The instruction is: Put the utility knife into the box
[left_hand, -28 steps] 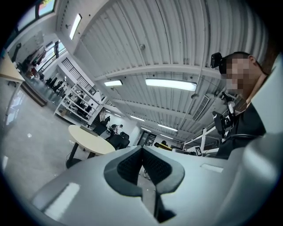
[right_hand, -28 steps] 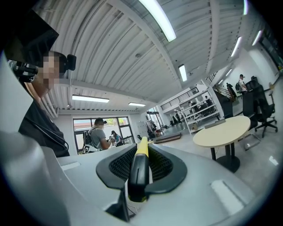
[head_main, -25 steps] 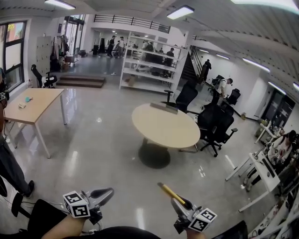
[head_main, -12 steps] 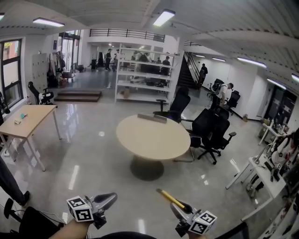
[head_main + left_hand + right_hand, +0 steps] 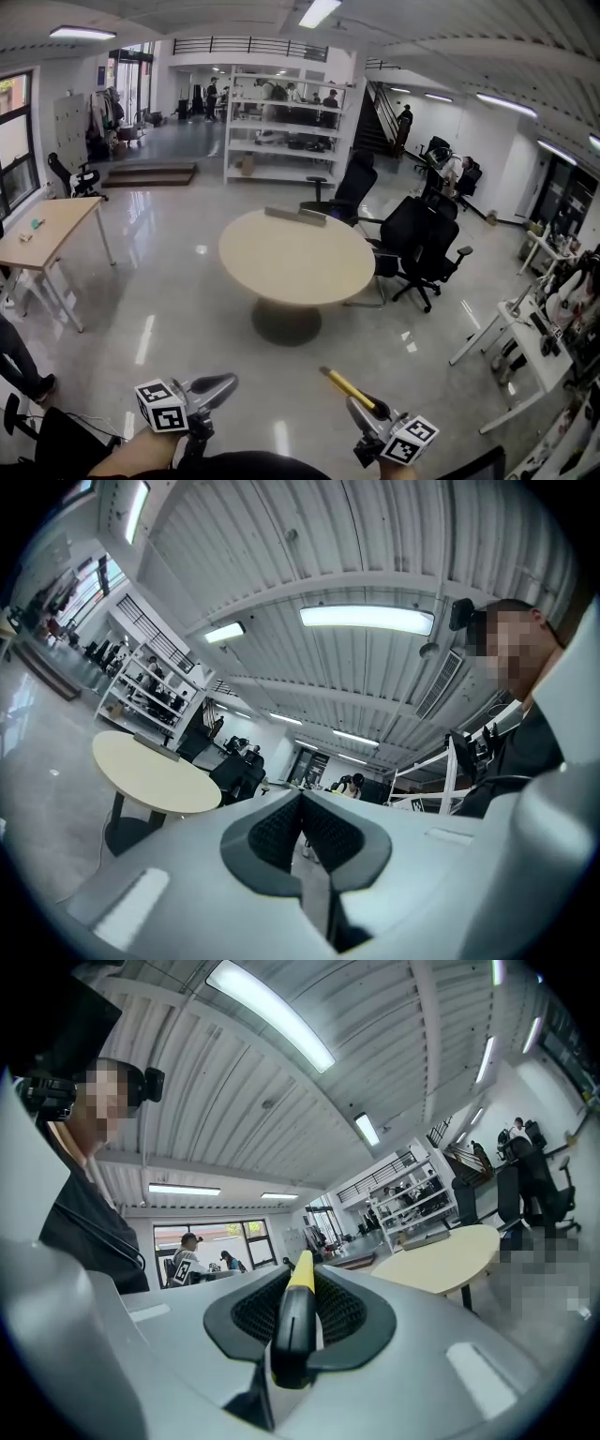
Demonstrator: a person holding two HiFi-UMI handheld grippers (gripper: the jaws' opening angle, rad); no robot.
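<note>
Moved: round beige table nearer and more central than a second ago | left gripper: jaws together, empty, kept spare | right gripper: clamped on yellow-and-black utility knife for carrying, well short of table | flat grey slab at table's far edge: perhaps the box

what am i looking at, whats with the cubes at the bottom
No robot here: a person holds a two-jaw gripper in each hand. The wide picture comes from a camera on the person's head, looking over an office. At its bottom are the left gripper and the right gripper; the marker cubes are part of them. The other two pictures come from cameras riding on each gripper, looking along its jaws. The left jaws are closed on nothing. The right jaws clamp a yellow-and-black utility knife. Ahead stands a round table with a long flat grey thing at its far edge; too far to identify.
</note>
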